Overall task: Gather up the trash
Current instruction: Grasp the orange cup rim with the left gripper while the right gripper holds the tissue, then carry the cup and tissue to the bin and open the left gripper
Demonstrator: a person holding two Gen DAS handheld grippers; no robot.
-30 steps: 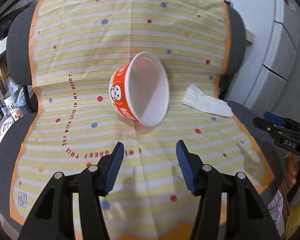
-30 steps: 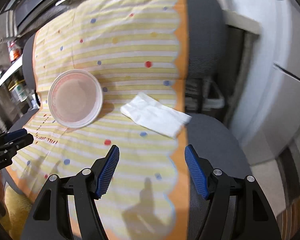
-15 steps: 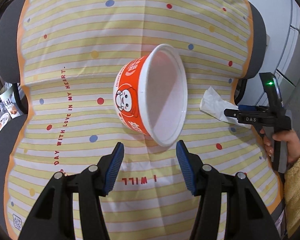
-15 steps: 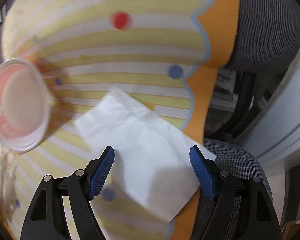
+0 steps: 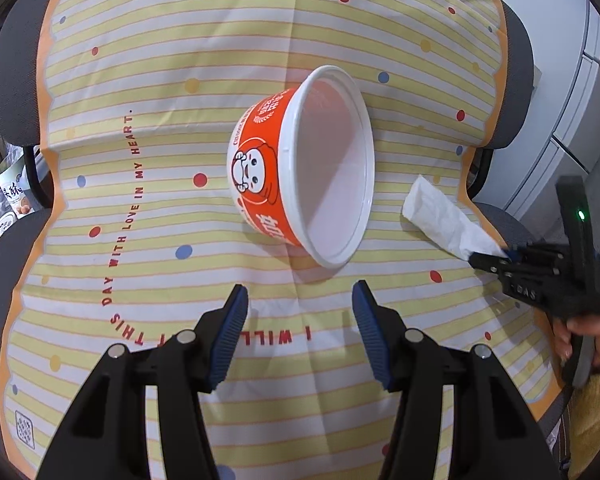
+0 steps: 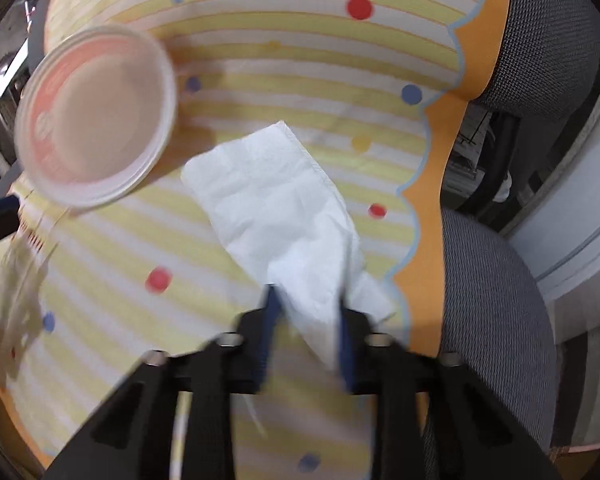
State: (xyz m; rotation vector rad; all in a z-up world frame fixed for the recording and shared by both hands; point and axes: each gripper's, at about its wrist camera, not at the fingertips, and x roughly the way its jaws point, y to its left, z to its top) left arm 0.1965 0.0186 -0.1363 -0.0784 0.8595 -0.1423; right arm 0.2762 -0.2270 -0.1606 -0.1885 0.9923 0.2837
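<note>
An orange and white paper bowl (image 5: 300, 164) lies on its side on a striped yellow cloth (image 5: 160, 120), its mouth facing right. My left gripper (image 5: 298, 300) is open and empty, just short of the bowl. A white napkin (image 6: 284, 216) lies near the cloth's right edge; it also shows in the left wrist view (image 5: 444, 216). My right gripper (image 6: 306, 300) is closing on the napkin's near end, which bunches between the fingers; the view is blurred. The bowl shows at upper left in the right wrist view (image 6: 96, 120).
The cloth covers a grey office chair (image 6: 496, 280), seat and backrest. White cabinets (image 5: 580, 112) stand to the right. Cluttered shelves with packets (image 5: 8, 196) are on the left. The right gripper's body and the hand holding it (image 5: 560, 280) sit at the cloth's right edge.
My right gripper moved onto the napkin and narrowed its fingers around the near end. My left gripper came closer to the bowl and stayed open.
</note>
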